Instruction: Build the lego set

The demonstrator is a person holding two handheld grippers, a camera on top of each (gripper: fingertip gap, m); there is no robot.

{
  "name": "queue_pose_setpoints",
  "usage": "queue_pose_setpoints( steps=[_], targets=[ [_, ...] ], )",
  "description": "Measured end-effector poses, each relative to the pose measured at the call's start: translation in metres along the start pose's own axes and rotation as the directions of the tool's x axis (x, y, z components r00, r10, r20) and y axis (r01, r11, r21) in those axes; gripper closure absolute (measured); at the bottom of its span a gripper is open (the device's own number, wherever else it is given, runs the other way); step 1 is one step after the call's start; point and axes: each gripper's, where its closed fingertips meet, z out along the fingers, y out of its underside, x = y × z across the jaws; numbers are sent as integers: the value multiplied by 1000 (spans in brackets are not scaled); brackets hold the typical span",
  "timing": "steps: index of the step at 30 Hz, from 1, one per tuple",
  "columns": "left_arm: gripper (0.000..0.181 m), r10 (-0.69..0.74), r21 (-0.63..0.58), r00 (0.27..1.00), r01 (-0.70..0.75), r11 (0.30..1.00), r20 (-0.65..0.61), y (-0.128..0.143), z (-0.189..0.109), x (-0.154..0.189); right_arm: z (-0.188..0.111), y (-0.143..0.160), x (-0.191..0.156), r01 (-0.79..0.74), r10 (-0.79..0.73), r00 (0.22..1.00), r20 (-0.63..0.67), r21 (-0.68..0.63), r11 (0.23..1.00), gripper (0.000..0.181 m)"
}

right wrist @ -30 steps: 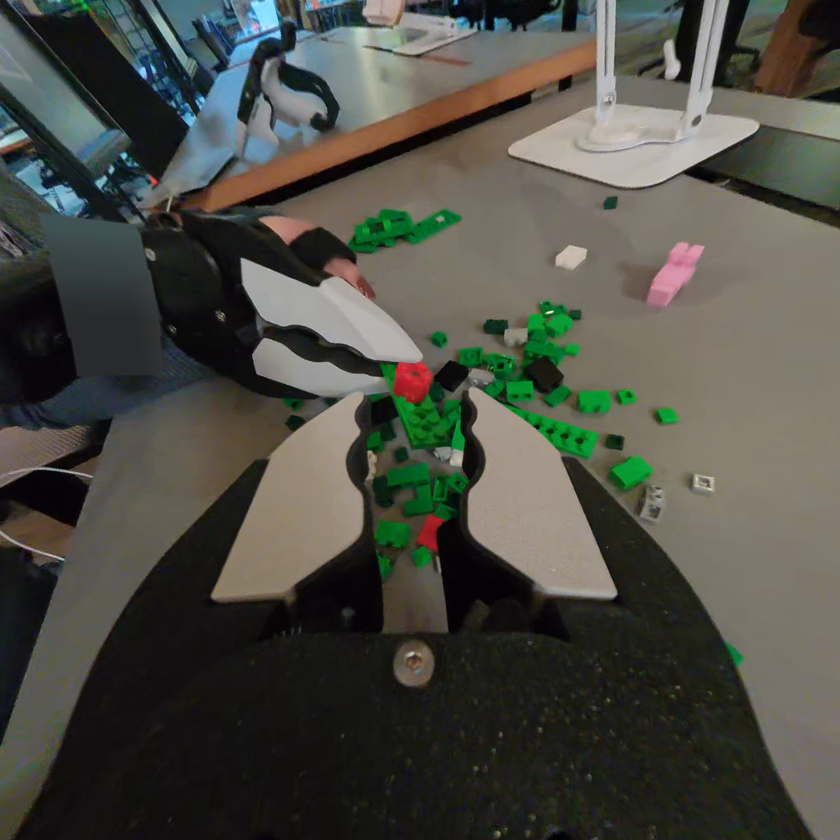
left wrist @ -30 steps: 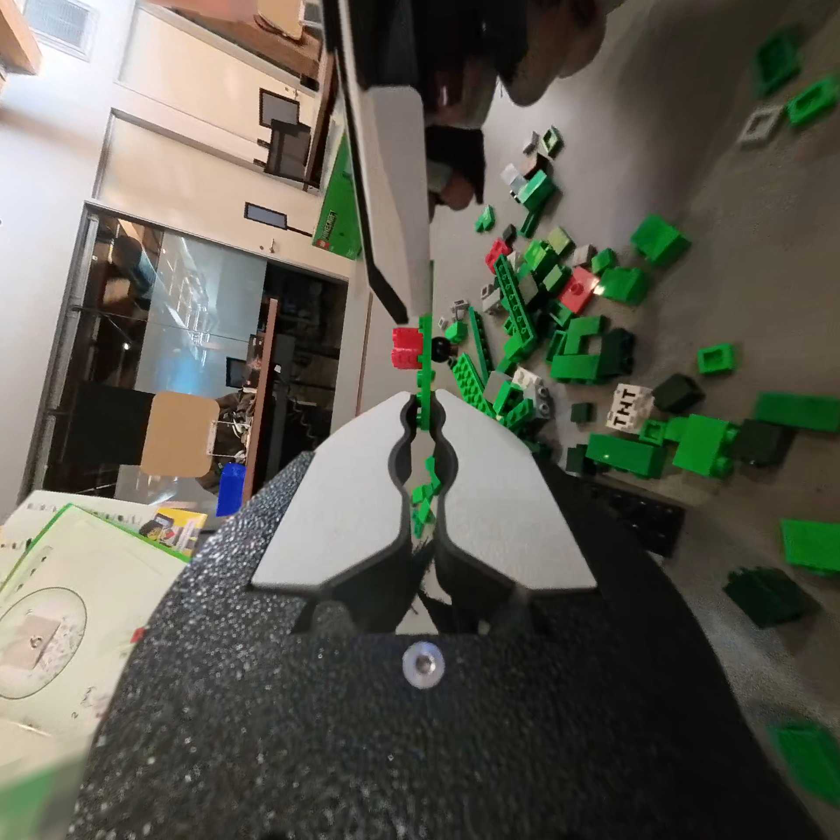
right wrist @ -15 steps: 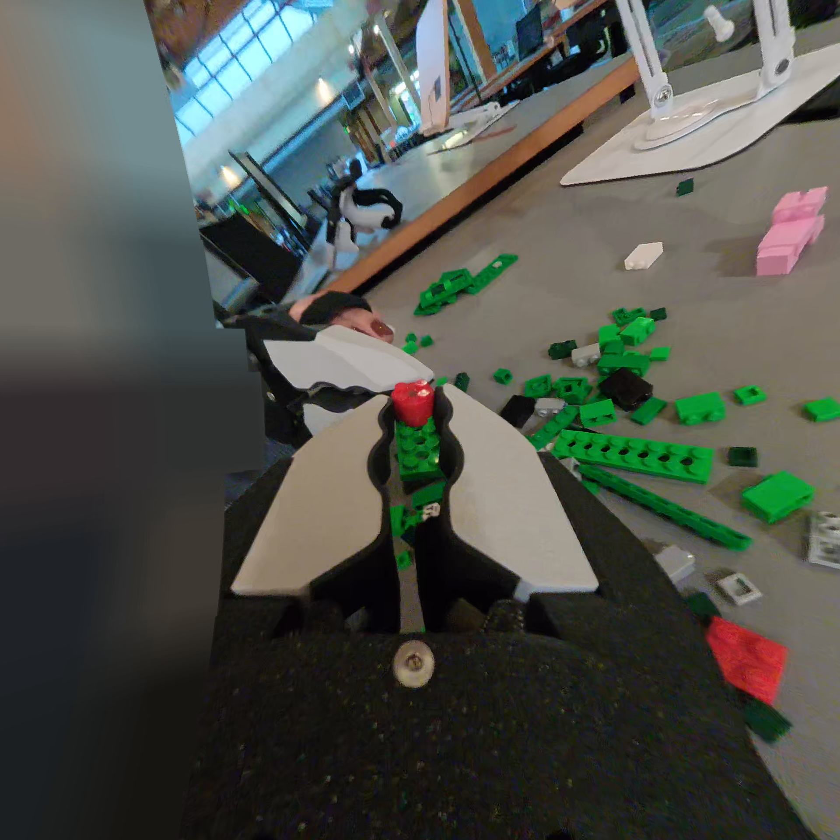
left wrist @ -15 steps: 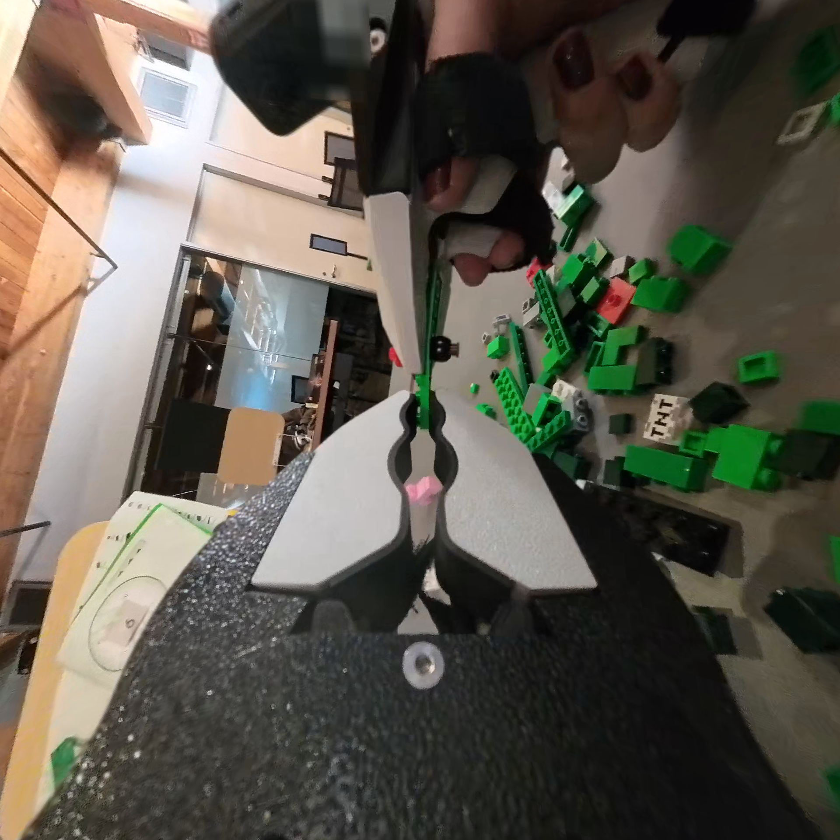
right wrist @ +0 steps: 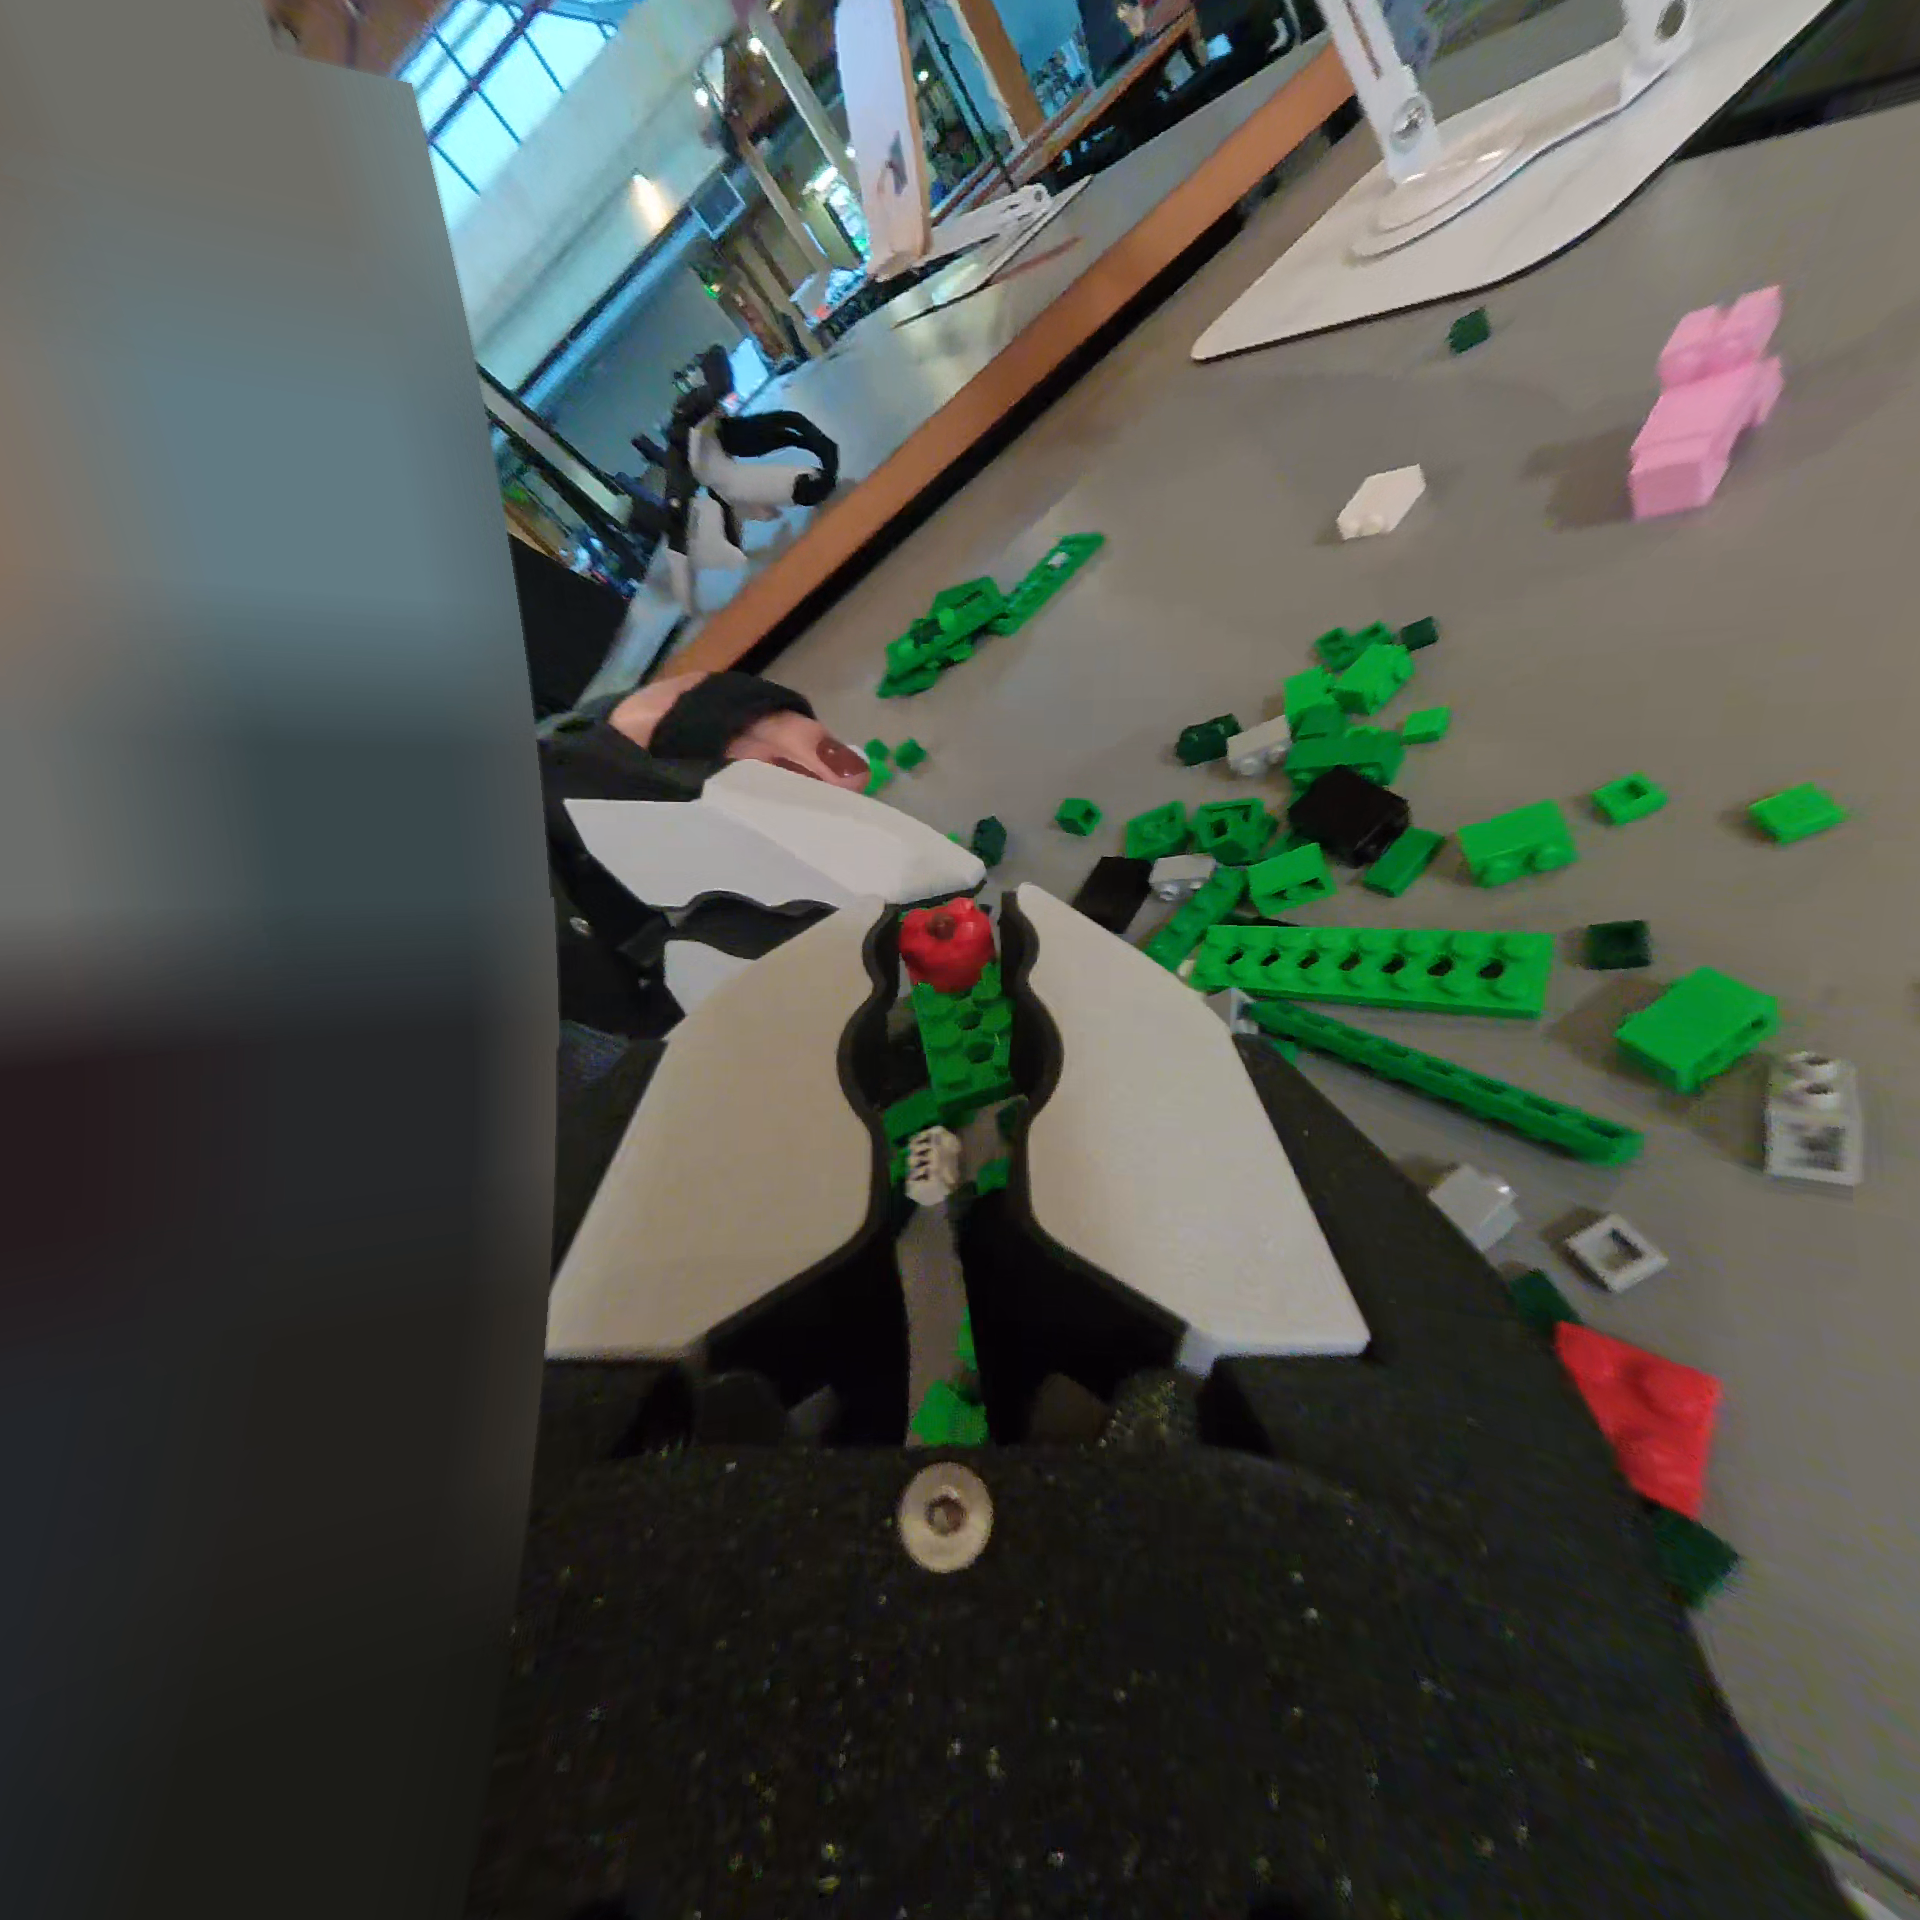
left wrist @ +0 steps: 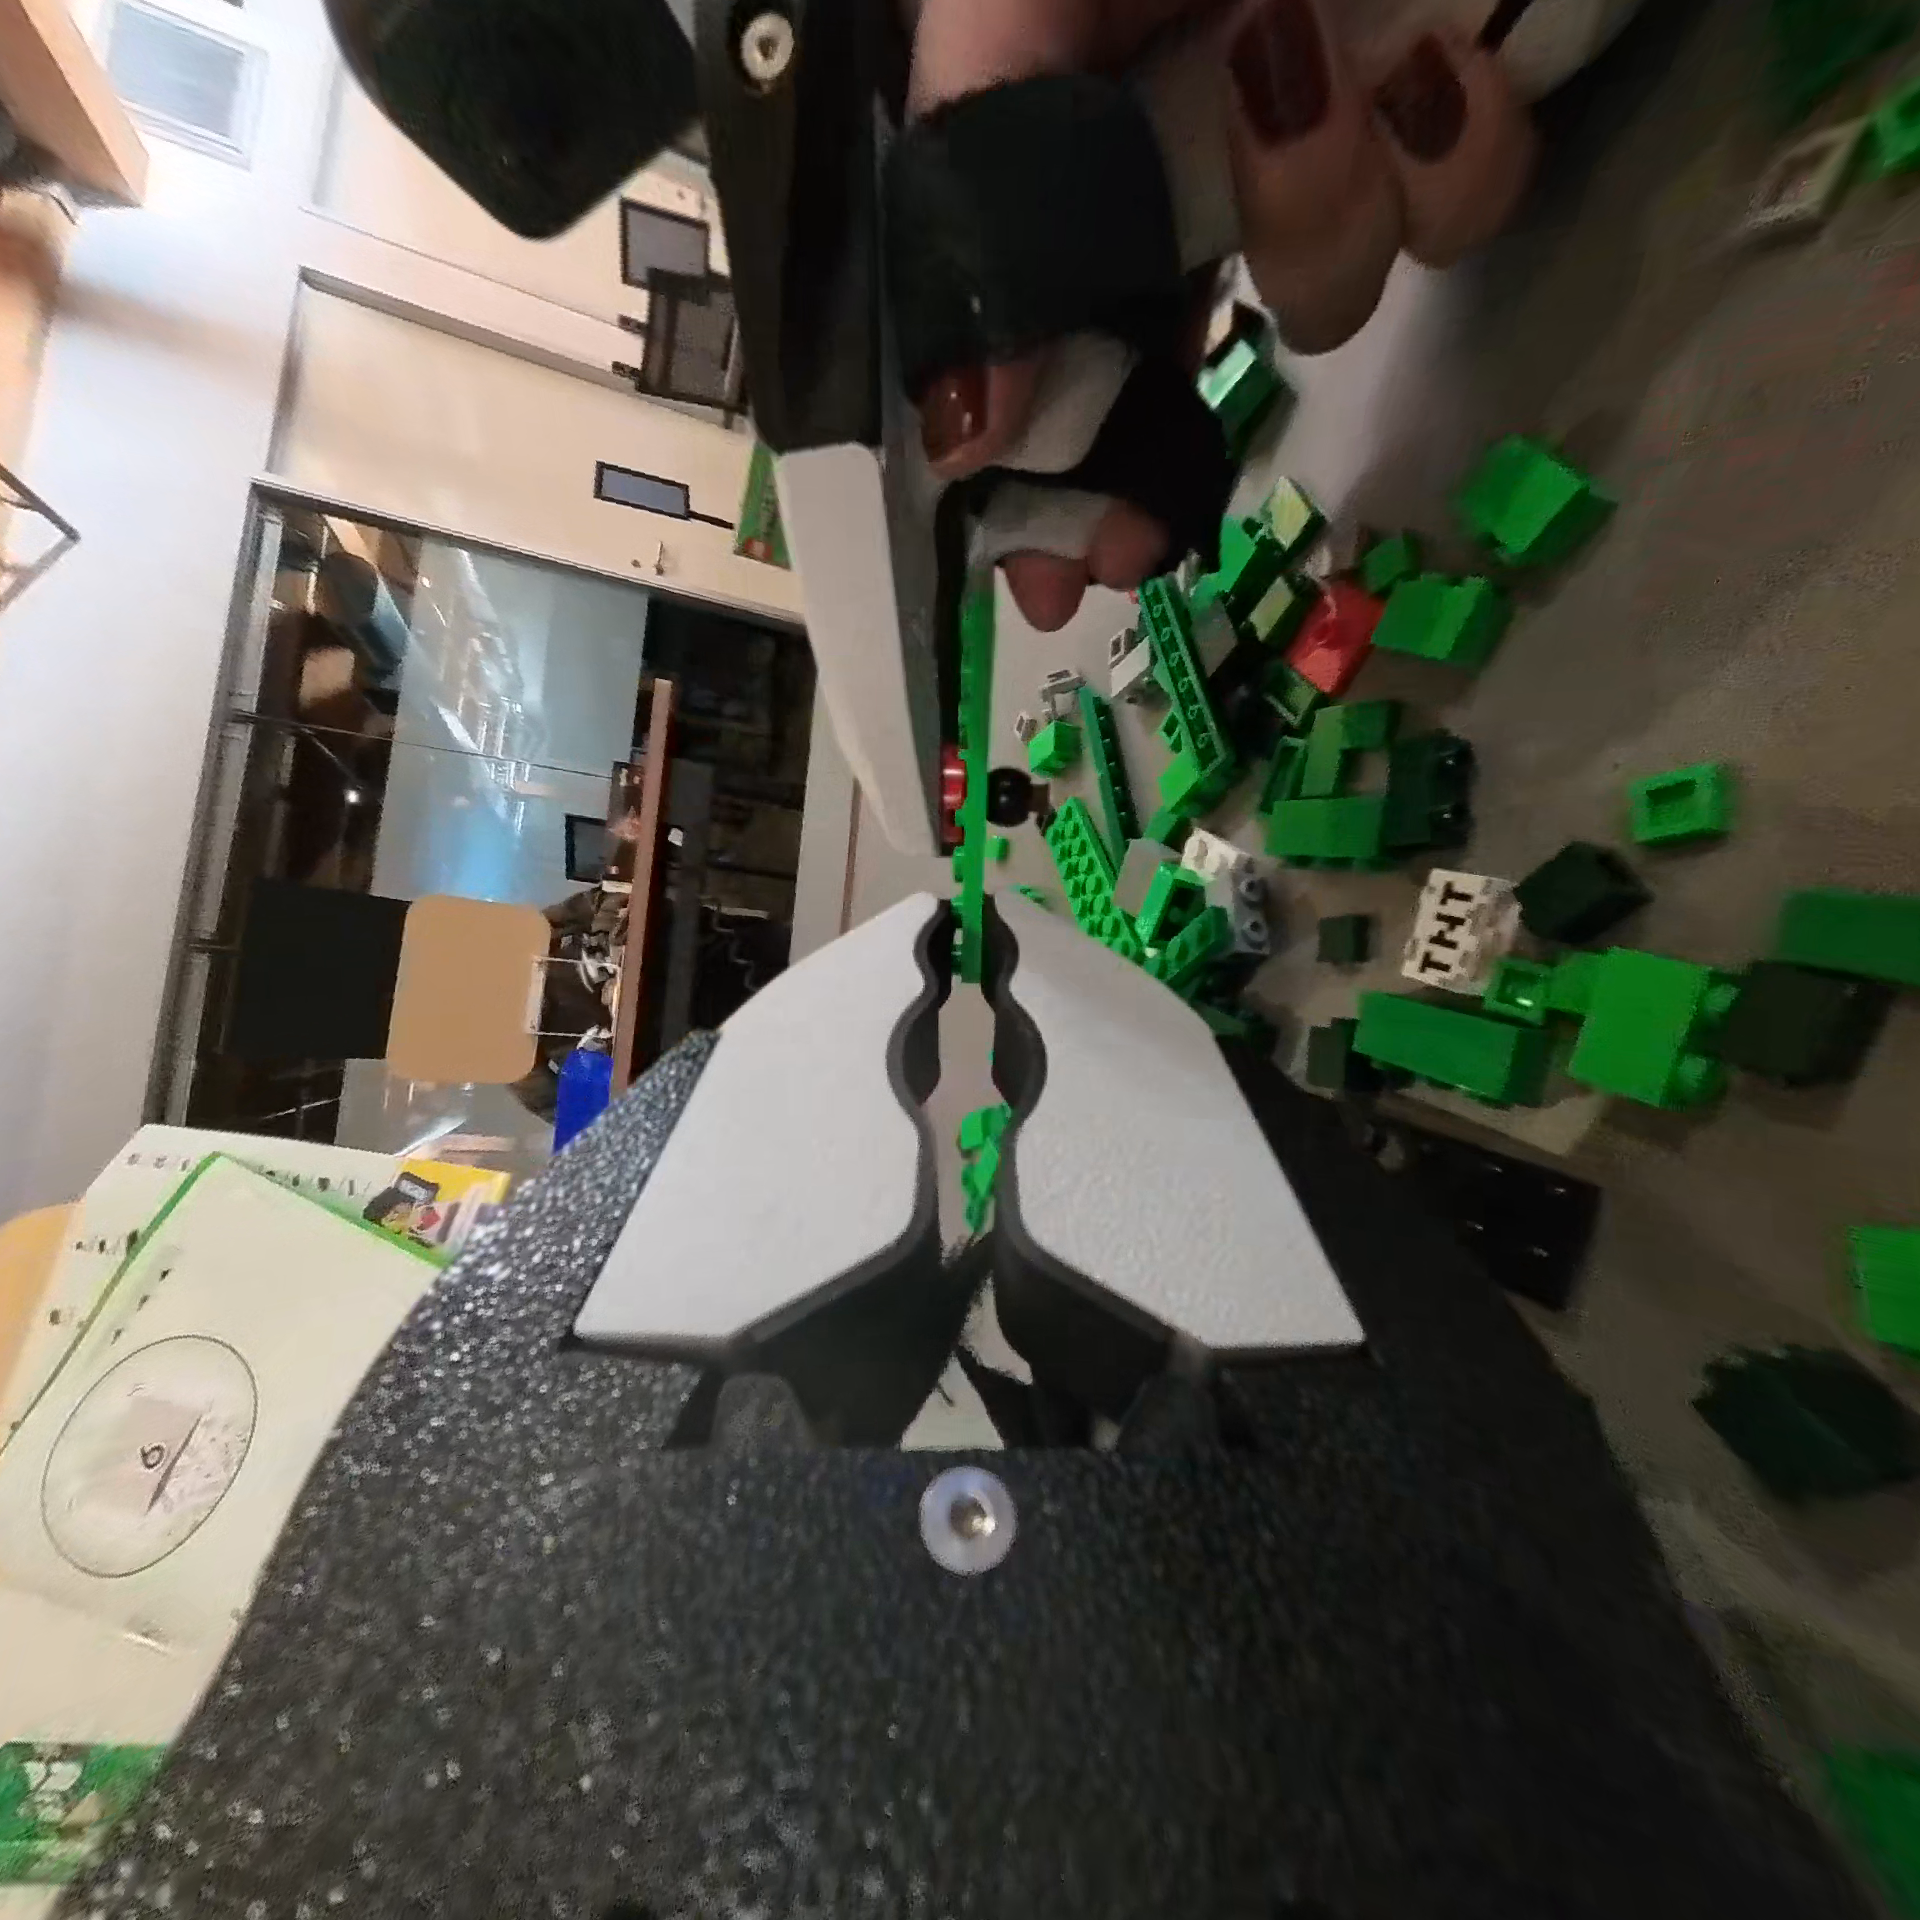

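- Green plate (right wrist: pixel 961 1039) with a red stud (right wrist: pixel 943 940) at its far end is held off the table, seen edge-on (left wrist: pixel 975 779) from the left wrist view
- Right gripper (right wrist: pixel 940 925) is clenched on the plate's sides
- Left gripper (left wrist: pixel 971 914) pinches the plate's near edge between its tips
- Gray table (right wrist: pixel 1195 582) below carries loose green bricks (right wrist: pixel 1371 966), a red brick (right wrist: pixel 1642 1418) and a pink figure (right wrist: pixel 1704 426)
- A booklet (left wrist: pixel 156 1382) lies at left
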Motion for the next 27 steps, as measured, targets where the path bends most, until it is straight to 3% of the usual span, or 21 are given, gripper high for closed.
queue_pose_setpoints(
  steps=[5,17,24,27],
  targets=[
    [177,0,-7,1000,0,1000,-20,3,4,7,1,6,7,111,-115,992,-57,-61,992,165],
    [177,-36,-10,999,36,999,-24,8,5,7,-2,5,10,96,-99,994,-51,-58,994,162],
    [177,62,17,998,-62,998,30,3,1,4,-4,6,5,222,-226,973,-49,-77,972,166],
    [177,117,17,990,-118,993,82,0,-1,-1,-6,4,2,134,-136,990,-22,-63,989,166]
  ],
)
